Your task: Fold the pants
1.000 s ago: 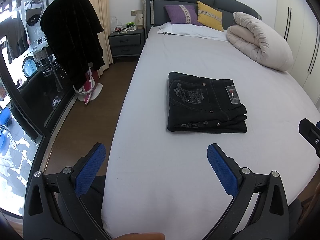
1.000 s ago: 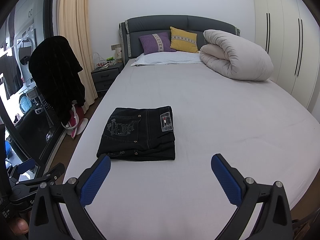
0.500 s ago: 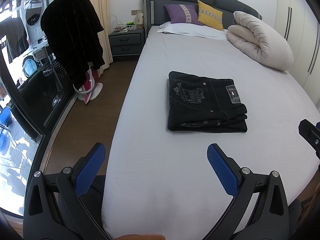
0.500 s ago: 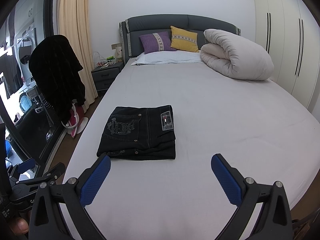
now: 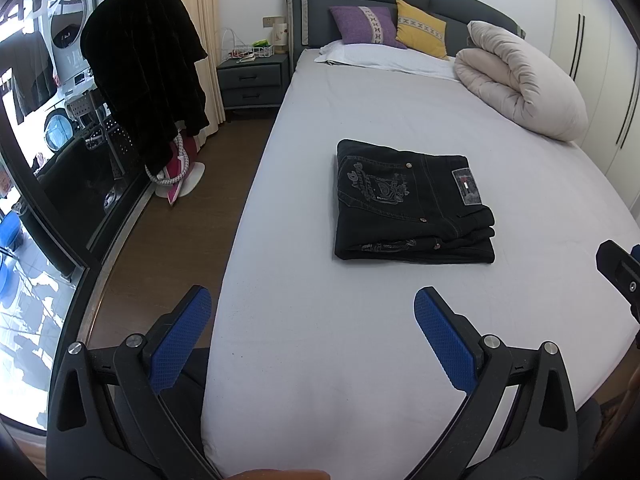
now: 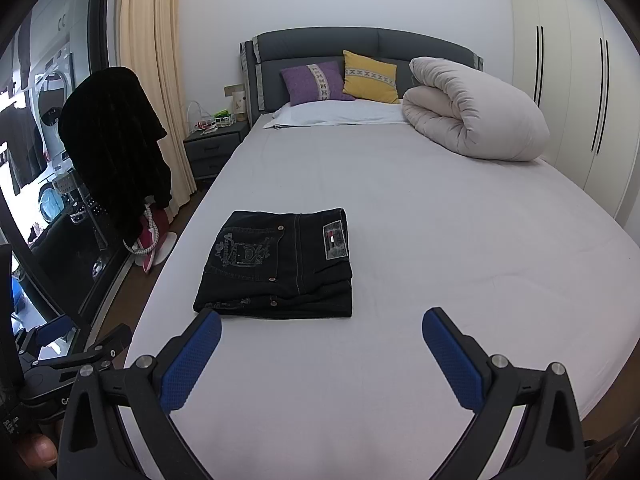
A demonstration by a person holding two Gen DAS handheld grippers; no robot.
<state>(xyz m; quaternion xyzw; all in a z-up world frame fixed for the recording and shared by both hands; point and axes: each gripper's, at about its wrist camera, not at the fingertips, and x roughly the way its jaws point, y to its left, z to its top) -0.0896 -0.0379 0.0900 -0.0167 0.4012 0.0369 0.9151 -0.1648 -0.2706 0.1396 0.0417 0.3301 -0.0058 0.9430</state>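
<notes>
Lying as a compact dark rectangle on the bed (image 5: 360, 360), the pants (image 5: 412, 204) sit ahead of both sets of jaws, touching neither. From the left gripper (image 5: 312, 332) they lie forward and a little toward its right finger; from the right gripper (image 6: 322, 350) they lie just beyond its left finger. Both grippers hang empty with their jaws wide apart. The cloth looks like thick black denim, so I judge it fairly heavy, soft but holding its folds, and not slippery. The stacked edge facing the jaws seems the best place to take hold. Nothing stands between jaws and pants. Far beyond, past the right fingers, lies a rolled duvet (image 6: 476, 112) with pillows (image 6: 340, 80) at the headboard; a black garment (image 5: 144, 68) hangs off the left side.
</notes>
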